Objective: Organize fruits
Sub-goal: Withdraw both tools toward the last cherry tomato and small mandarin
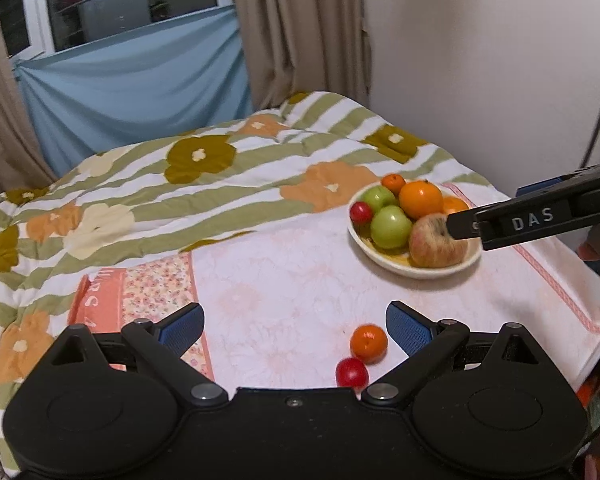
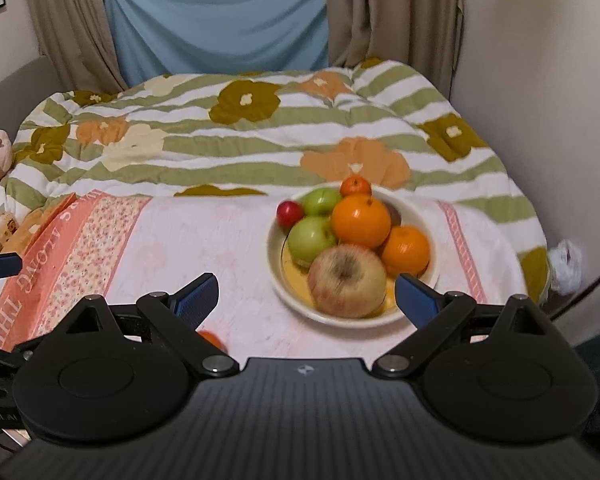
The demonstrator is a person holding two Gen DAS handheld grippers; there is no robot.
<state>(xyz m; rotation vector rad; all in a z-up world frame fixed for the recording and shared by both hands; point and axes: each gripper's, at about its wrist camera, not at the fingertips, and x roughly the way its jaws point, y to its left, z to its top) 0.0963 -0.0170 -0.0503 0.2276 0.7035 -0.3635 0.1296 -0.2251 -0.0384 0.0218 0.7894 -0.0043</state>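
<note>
Nearest the left wrist camera, the left gripper (image 1: 294, 328) hangs over the pink cloth (image 1: 284, 280) with its blue-padded fingers spread wide and nothing between them. Just inside its right finger lie a small orange mandarin (image 1: 368, 343) and a red fruit (image 1: 352, 373), touching each other, near the cloth's near edge. Toward the cloth's far right corner stands a cream bowl (image 1: 380, 260). It holds two green apples, a large orange, a smaller orange partly hidden, a mandarin at the back, a small red fruit at the left rim and a reddish apple (image 1: 434, 244) at the front. The right gripper (image 1: 460, 226) reaches in from the right, one finger tip just at that apple; whether it touches is unclear.

From the right wrist camera, the right gripper (image 2: 306, 294) is wide open and empty, its fingers on either side of the bowl's (image 2: 278, 276) near rim. The reddish apple (image 2: 346, 282) rests free in the bowl's front, blurred. Behind it sit the oranges and green apples. The loose mandarin (image 2: 212, 339) peeks out beside the left finger. A flowered, green-striped quilt (image 2: 220, 148) covers the bed beyond the cloth (image 2: 204, 240).
</note>
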